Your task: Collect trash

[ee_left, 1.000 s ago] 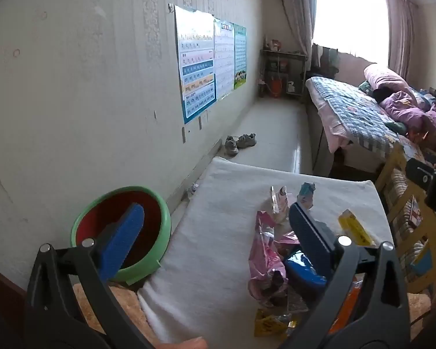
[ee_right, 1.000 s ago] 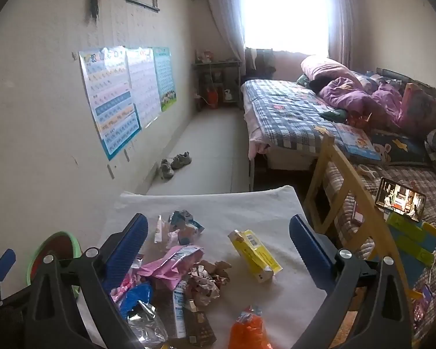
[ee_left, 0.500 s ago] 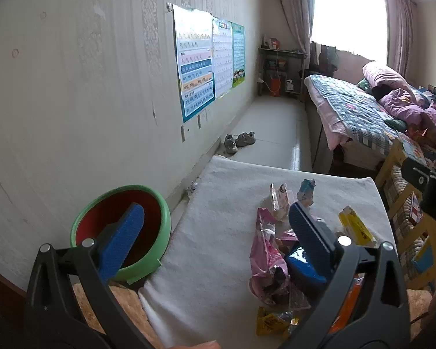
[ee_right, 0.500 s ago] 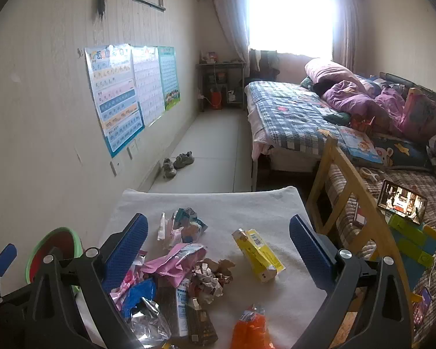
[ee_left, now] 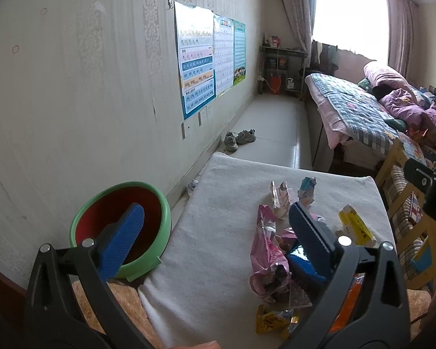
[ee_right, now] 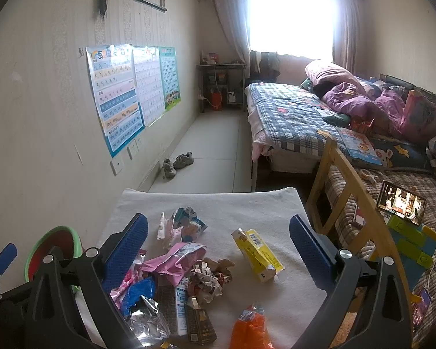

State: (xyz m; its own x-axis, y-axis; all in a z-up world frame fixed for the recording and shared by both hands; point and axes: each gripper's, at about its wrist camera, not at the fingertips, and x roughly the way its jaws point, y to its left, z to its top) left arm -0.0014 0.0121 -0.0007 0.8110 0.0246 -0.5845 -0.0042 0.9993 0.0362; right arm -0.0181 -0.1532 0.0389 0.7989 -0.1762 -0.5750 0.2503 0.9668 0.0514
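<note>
Trash is being shown scattered over a white padded surface [ee_right: 247,203], most of it heaped toward the six and seven o'clock part of the right wrist view. Both grippers are being held above this surface with nothing between their blue pads: the left gripper [ee_left: 215,229] is being kept wide open, and the right gripper [ee_right: 218,244] is likewise being held fully spread. In the right wrist view a yellow carton [ee_right: 257,254] is being seen lying alone at about five o'clock from the centre, apart from the heap. A pink wrapper [ee_right: 177,258] is lying beside crumpled paper [ee_right: 207,279], with a blue packet [ee_right: 139,289] and a silver foil bag [ee_right: 148,320] at seven o'clock, and an orange bag [ee_right: 248,330] at six o'clock. Small torn cartons [ee_right: 180,226] are lying further out, toward the surface's middle. A green bowl with a red inside [ee_left: 122,226] is being seen at eight o'clock in the left wrist view, off the surface's edge and near the wall; the left gripper's left pad is overlapping it in the view. A pair of shoes [ee_right: 178,163] is resting on the floor beyond.
</note>
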